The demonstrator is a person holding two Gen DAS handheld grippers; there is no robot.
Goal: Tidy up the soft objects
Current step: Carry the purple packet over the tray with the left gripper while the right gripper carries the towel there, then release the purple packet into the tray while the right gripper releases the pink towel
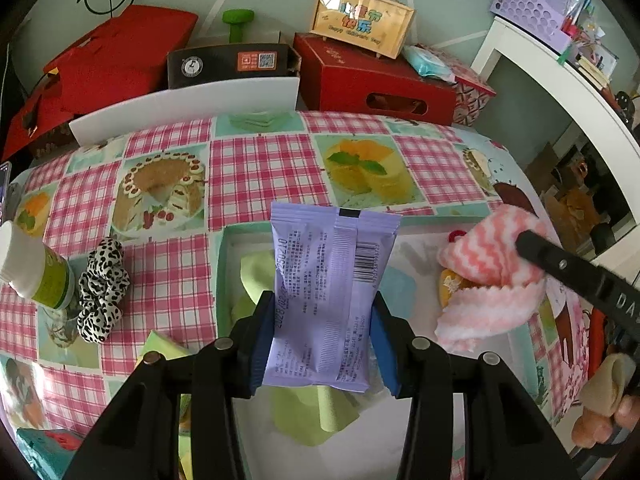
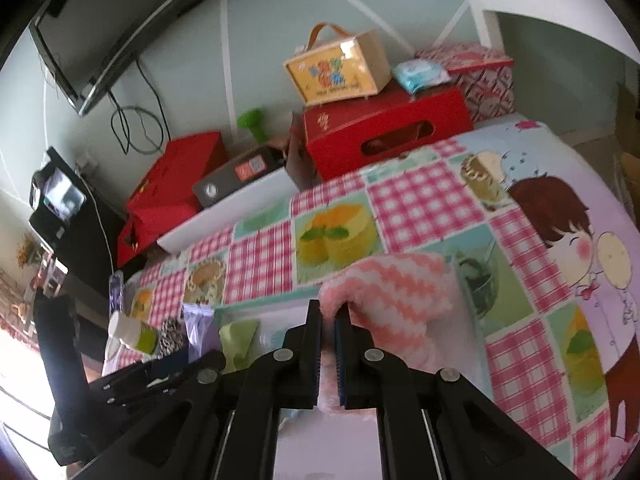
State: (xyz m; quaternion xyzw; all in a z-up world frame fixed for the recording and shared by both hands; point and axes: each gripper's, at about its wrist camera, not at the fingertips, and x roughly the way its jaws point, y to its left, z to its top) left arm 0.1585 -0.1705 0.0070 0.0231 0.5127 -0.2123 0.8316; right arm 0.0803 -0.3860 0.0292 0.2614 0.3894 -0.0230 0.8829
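Observation:
My left gripper (image 1: pixel 324 308) is shut on a purple soft packet (image 1: pixel 330 280) and holds it upright above a white box (image 1: pixel 228 240) with a green cloth (image 1: pixel 256 272) inside. My right gripper (image 2: pixel 329 314) is shut on a pink-and-white zigzag cloth (image 2: pixel 394 284); in the left wrist view that cloth (image 1: pixel 492 268) hangs over the box's right side from the right gripper (image 1: pixel 524 240). A leopard-print scrunchie (image 1: pixel 102 284) lies on the tablecloth left of the box.
A white-and-green cup (image 1: pixel 32 268) stands beside the scrunchie. Red boxes (image 1: pixel 372 80), a black box (image 1: pixel 232 64) and a yellow gift case (image 1: pixel 362 20) stand behind the table. A white shelf (image 1: pixel 560 80) is at the right.

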